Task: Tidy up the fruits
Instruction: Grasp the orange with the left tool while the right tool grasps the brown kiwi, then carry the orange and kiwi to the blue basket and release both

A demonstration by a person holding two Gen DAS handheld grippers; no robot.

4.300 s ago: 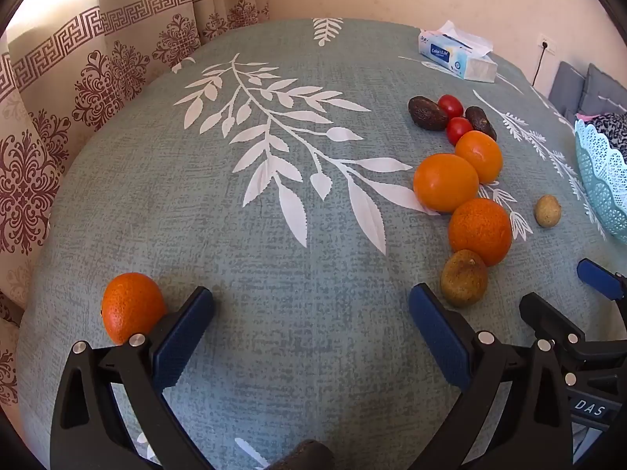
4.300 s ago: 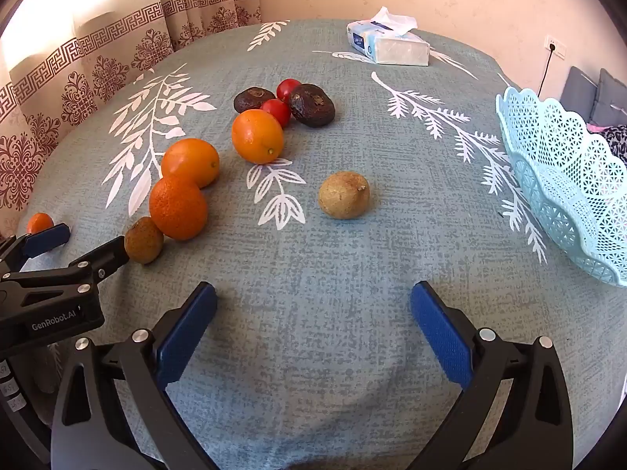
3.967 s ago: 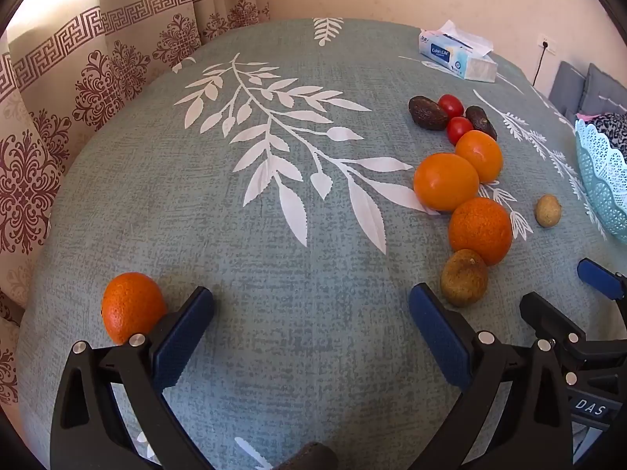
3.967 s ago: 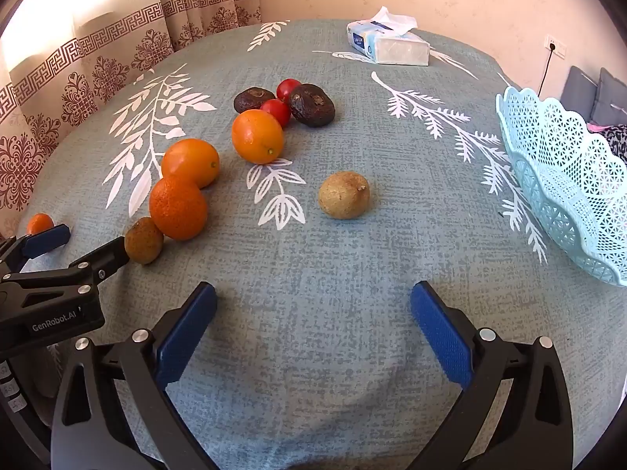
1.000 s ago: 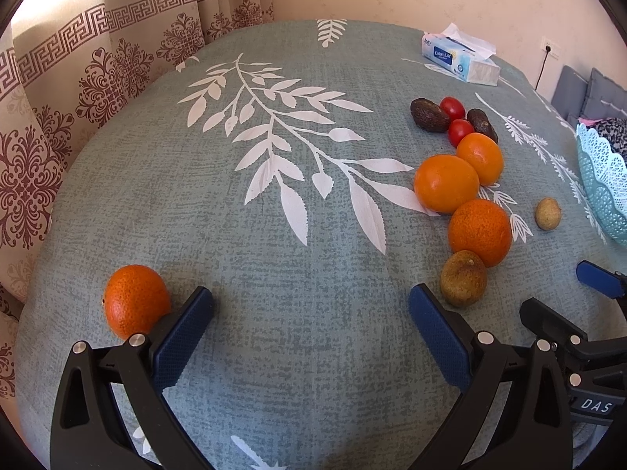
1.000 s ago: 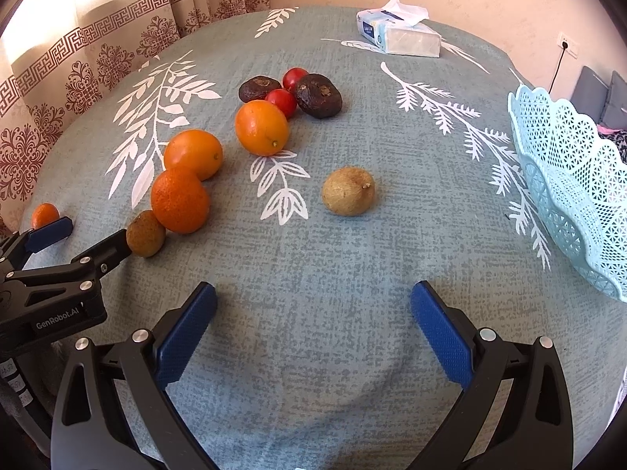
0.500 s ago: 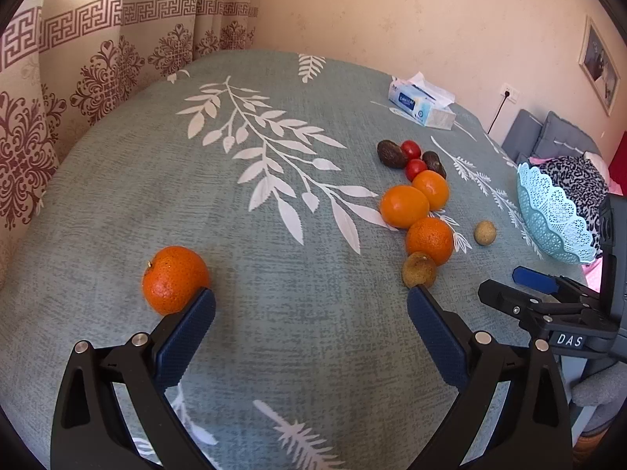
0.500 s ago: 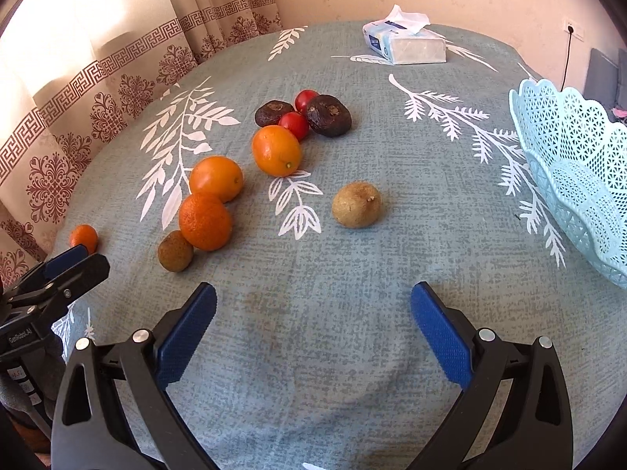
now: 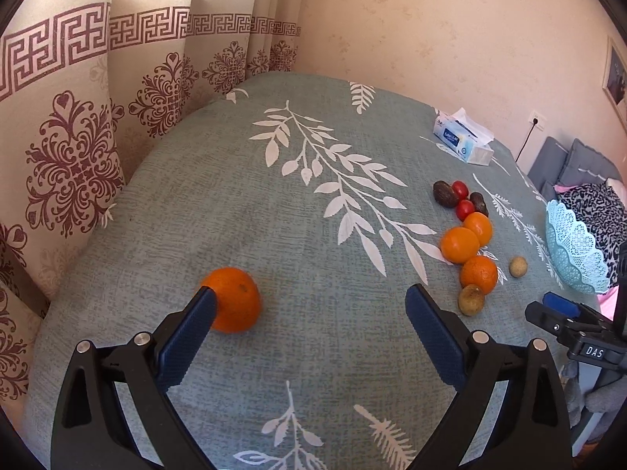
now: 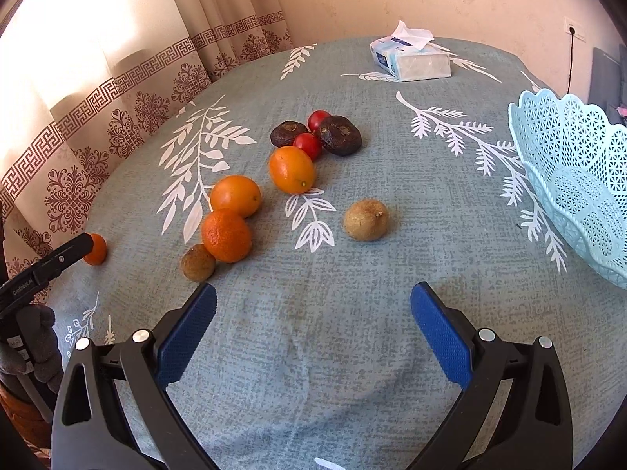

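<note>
Lone orange [image 9: 234,299] beside the spread left tool's [image 9: 309,323] left finger
Table [image 9: 243,211]: four oranges, two tomatoes, two dark fruits, two brown; right tool [image 10: 313,321] spread, empty

We see our left gripper [image 9: 309,301] as a black plastic frame w/ triangular cut-outs in each arm, two silver round screws per side, and long blue textured rubber pads [image 9: 435,338] on the inner faces. Our right gripper [image 10: 313,297] is built the same: black arms, silver screws, blue ribbed pads [image 10: 441,337]. From the left wrist cam, the right unit's side shows a blue tip and white "DAS" lettering on black. From the right wrist cam, the left unit's side carries small white "GenRobot.AI" text. A grey knit glove [image 10: 37,346] covers the left hand.
</note>
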